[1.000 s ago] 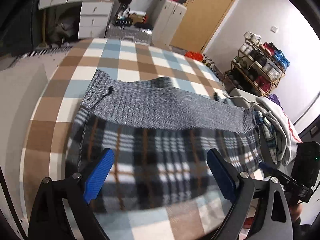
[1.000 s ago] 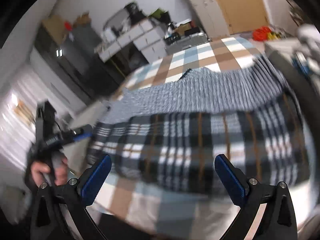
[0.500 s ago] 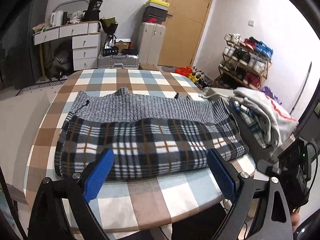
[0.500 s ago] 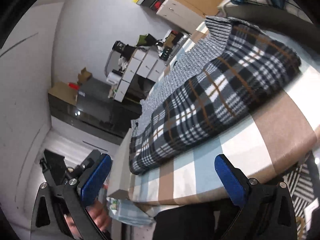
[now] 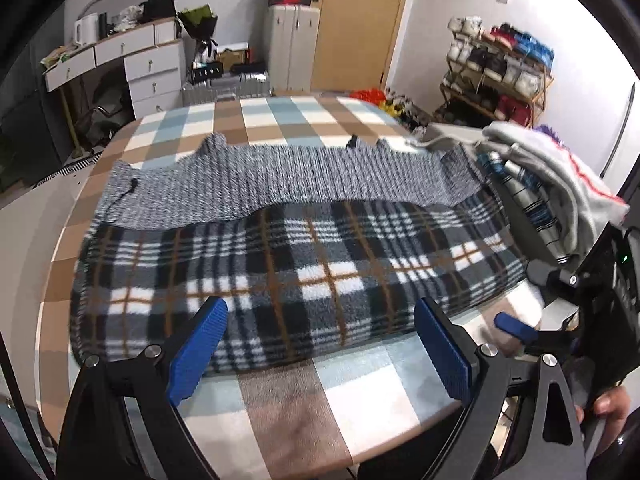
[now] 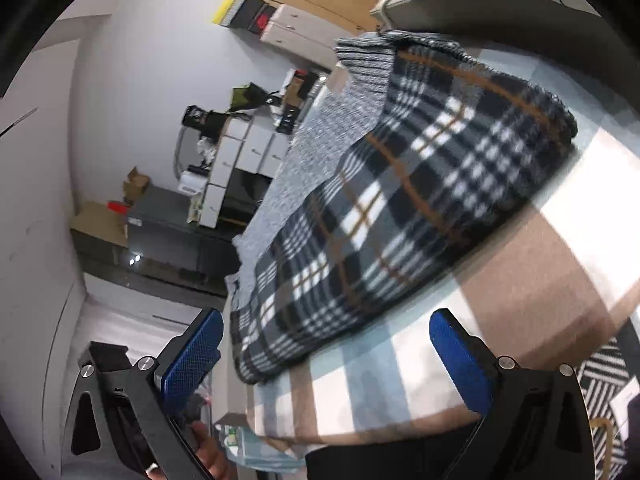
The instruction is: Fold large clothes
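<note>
- The plaid fleece garment [image 5: 288, 276] is lying folded on the checkered table [image 5: 304, 412], its long axis running left to right across your left wrist view, parallel to the near table edge.
- A grey knit layer [image 5: 280, 184] is showing along the garment's far long edge, with a dark drawstring [image 5: 130, 190] near its left end.
- In your right wrist view the camera is rolled sideways, so the same garment [image 6: 400, 200] is stretching diagonally from lower left to upper right, with the knit strip [image 6: 316, 136] on its upper left side.
- Your left gripper [image 5: 320, 344] is hanging with its blue pads spread wide and nothing between them, above the table's near edge, just short of the plaid.
- Your right gripper [image 6: 324, 356] is likewise standing wide apart and empty, near the garment's end.
- A heap of other clothes [image 5: 552, 196] is sitting at the right end of the table, touching the garment's corner.
- Compared with half a second ago, your left gripper is sitting closer to the garment, which fills more of that view; the right view is keeping the same tilt and is also nearer. The garment itself is lying unchanged.
</note>
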The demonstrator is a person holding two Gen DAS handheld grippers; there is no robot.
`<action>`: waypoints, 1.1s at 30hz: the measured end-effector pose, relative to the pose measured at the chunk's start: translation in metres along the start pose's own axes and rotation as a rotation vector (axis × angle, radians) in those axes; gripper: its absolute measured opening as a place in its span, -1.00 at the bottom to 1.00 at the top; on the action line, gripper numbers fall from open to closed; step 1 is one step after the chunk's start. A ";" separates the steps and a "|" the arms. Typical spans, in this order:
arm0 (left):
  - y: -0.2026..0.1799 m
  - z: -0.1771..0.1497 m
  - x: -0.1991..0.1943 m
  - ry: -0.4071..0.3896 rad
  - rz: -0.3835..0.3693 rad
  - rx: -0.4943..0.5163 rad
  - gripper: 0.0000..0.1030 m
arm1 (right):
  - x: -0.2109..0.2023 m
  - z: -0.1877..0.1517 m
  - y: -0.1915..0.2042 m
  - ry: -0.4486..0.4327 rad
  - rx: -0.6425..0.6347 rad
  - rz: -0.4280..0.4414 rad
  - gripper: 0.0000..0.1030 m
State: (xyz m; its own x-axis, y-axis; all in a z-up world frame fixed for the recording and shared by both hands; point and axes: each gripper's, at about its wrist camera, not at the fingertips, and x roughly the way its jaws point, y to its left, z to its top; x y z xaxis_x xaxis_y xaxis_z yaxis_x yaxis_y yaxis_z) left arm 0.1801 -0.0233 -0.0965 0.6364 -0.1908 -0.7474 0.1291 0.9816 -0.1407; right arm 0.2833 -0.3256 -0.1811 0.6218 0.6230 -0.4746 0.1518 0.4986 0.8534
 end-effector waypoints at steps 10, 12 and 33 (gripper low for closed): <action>-0.005 0.021 0.039 0.097 0.039 0.060 0.78 | 0.001 0.031 -0.022 0.000 0.117 -0.086 1.00; -0.009 0.025 0.046 0.122 0.052 0.087 0.78 | 0.002 0.034 -0.024 0.009 0.142 -0.112 1.00; -0.008 0.008 0.064 0.287 -0.115 0.246 0.97 | 0.037 0.067 -0.004 -0.027 0.078 -0.229 0.88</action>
State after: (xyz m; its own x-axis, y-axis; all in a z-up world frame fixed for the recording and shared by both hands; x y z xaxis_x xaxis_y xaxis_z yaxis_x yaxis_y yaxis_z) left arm 0.2258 -0.0433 -0.1379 0.3732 -0.2558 -0.8918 0.3874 0.9164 -0.1007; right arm 0.3568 -0.3450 -0.1872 0.5845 0.4825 -0.6524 0.3493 0.5761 0.7390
